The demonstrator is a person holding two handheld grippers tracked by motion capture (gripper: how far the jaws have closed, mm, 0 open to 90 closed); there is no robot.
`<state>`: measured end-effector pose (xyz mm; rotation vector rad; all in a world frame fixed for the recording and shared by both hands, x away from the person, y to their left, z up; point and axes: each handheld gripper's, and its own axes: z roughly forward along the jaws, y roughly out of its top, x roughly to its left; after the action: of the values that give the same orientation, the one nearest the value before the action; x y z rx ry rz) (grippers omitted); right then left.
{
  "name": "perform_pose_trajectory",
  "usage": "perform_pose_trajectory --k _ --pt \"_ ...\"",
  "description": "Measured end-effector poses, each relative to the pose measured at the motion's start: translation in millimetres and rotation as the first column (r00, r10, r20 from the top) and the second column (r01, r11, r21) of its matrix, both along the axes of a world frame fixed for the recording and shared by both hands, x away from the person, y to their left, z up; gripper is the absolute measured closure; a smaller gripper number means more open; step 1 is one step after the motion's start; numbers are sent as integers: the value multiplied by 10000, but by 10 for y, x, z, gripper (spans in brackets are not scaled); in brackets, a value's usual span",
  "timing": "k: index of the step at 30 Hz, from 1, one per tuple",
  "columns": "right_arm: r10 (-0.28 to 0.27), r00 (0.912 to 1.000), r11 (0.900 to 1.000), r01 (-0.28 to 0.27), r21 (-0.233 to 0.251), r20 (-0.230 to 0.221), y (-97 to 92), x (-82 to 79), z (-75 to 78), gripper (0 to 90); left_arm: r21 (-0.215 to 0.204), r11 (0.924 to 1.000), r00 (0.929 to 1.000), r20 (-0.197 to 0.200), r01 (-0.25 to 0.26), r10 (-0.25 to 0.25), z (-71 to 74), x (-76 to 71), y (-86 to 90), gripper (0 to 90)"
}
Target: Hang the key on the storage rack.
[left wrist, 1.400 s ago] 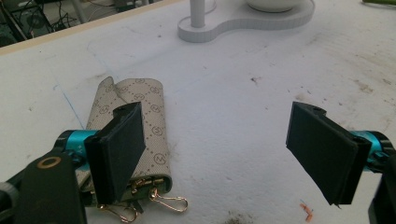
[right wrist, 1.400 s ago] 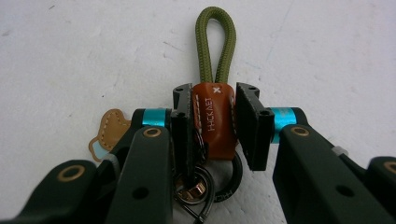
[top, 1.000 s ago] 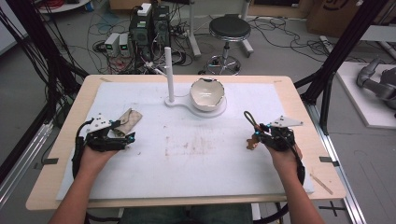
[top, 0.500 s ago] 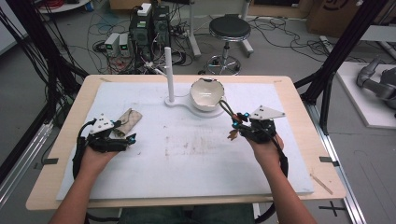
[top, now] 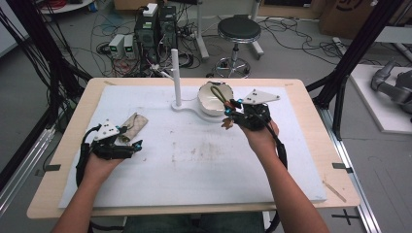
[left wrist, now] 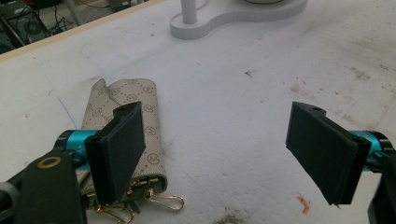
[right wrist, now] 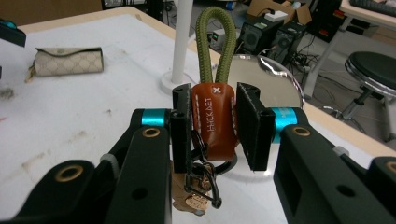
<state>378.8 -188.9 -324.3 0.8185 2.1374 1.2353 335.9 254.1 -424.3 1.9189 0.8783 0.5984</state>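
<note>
My right gripper [top: 230, 114] is shut on a keychain [right wrist: 214, 119], a brown leather tab with an olive rope loop and metal rings hanging below. It holds the keychain [top: 221, 97] in the air right by the front rim of the white bowl [top: 210, 103]. At the table's left, my left gripper [top: 128, 141] rests low and open, nothing between its pads. A beige patterned key pouch [left wrist: 105, 105] with gold clasps lies beside its left jaw; in the high view this pouch [top: 134, 124] sits just beyond the gripper.
A white stand with an upright post [top: 175, 77] shares its base with the bowl at the back centre. The white mat [top: 204, 165] is stained in the middle. Floor cables, computer boxes and a stool [top: 238, 30] lie beyond the table.
My right gripper has carried the keychain left and upward, from the right side of the mat to the bowl's front rim. The left hand and the pouch have stayed put.
</note>
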Motion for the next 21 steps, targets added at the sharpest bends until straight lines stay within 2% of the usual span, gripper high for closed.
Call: perform_pose_trajectory --k 7,14,21 --pt "330 9992 9994 -327 -135 214 226 94 174 689 -77 9999 10000 6 -69 69 -1 -2 14 197" --pt "645 9972 9968 -626 -498 371 471 210 324 688 -65 10000 10000 -12 -35 35 0 0 22 197" --pt "877 9931 9944 -826 -655 783 700 300 453 689 -116 9999 10000 -38 -81 81 -7 22 31 197"
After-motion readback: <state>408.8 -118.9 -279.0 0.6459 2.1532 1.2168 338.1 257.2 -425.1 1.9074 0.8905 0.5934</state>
